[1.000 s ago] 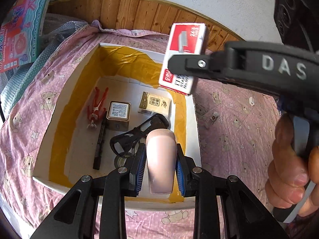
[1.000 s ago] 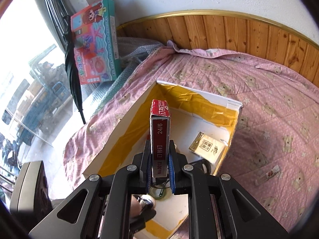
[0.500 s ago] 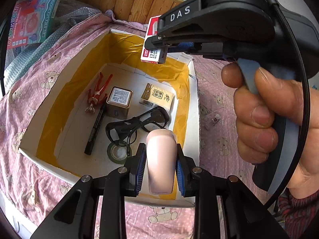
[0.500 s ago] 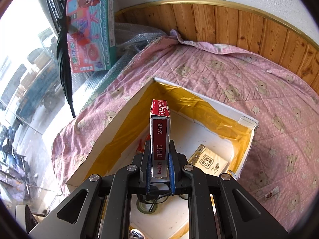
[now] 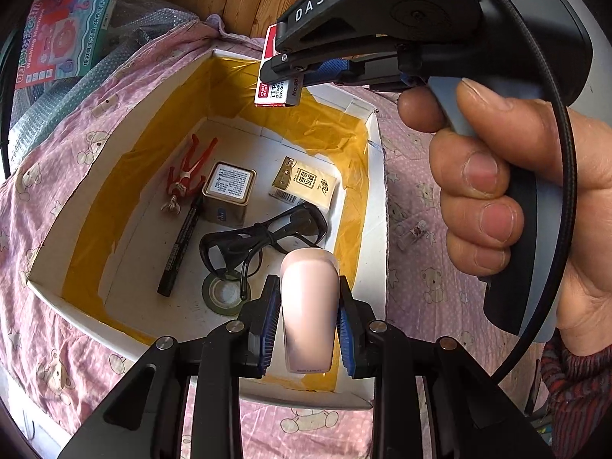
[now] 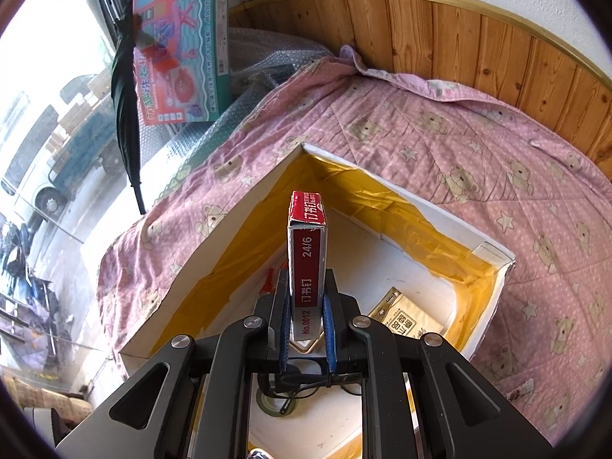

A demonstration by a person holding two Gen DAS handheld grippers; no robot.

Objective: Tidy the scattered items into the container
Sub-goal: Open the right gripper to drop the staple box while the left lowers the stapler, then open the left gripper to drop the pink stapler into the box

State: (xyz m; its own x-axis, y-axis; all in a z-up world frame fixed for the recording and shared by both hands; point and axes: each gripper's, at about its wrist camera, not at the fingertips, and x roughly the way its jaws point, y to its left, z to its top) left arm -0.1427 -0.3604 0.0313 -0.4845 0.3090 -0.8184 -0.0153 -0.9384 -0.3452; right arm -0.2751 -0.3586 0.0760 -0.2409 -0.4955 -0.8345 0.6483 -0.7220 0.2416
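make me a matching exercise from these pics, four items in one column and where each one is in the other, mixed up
Items:
1. pink case
2. staples box
3. black marker
4. small clear clip

Places:
A. lying on the pink quilt, outside the container
B. clamped in the right gripper, above the container
C. clamped in the left gripper
D. lying on the container floor, beside the gold tin

Pairs: 1-C, 2-B, 3-D, 4-A

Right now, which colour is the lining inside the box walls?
Yellow lining covers the white box walls; the left wrist view shows it best.
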